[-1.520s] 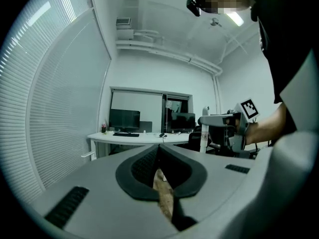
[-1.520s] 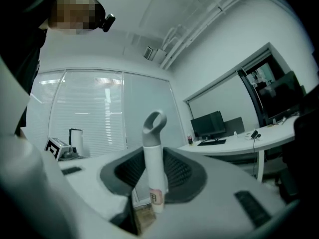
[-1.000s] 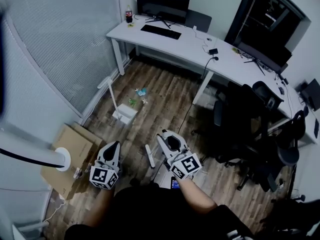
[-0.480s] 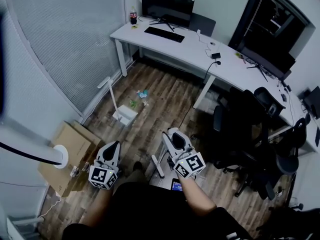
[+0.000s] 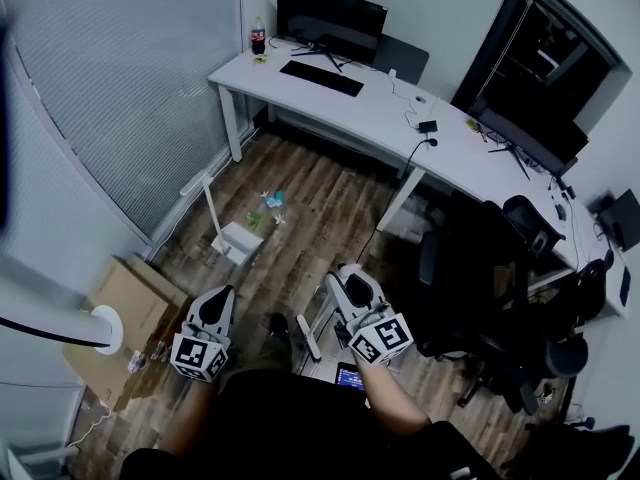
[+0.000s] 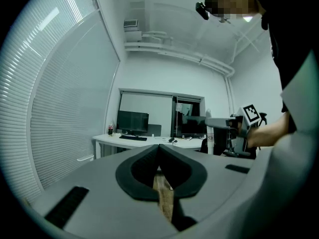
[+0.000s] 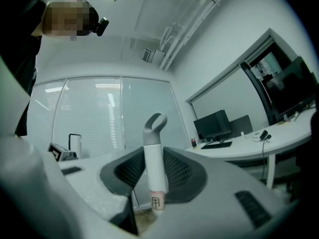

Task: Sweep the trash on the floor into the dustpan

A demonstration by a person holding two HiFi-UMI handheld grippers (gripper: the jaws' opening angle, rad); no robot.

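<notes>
Wood-plank floor (image 5: 330, 213) covers the office. Nearest the camera, short of the dustpan (image 5: 238, 240), the left gripper (image 6: 159, 171) has its jaws fully together with nothing between them. Right of the dustpan, the right gripper (image 7: 154, 179) clamps the white broom handle (image 7: 153, 158). The trash (image 5: 268, 202) lies just beyond the dustpan. The white desk (image 5: 380, 108) stands farther beyond it.

The left claw (image 5: 221, 296) and the right claw (image 5: 343, 276) share one build: a pale grey shell with rounded edges, black ribbed pads (image 7: 175, 171) at the mouth, and dark slot-shaped recesses. Each carries a white cube (image 5: 197, 356) printed with black square markers. The person wears a black top (image 5: 290, 418).
</notes>
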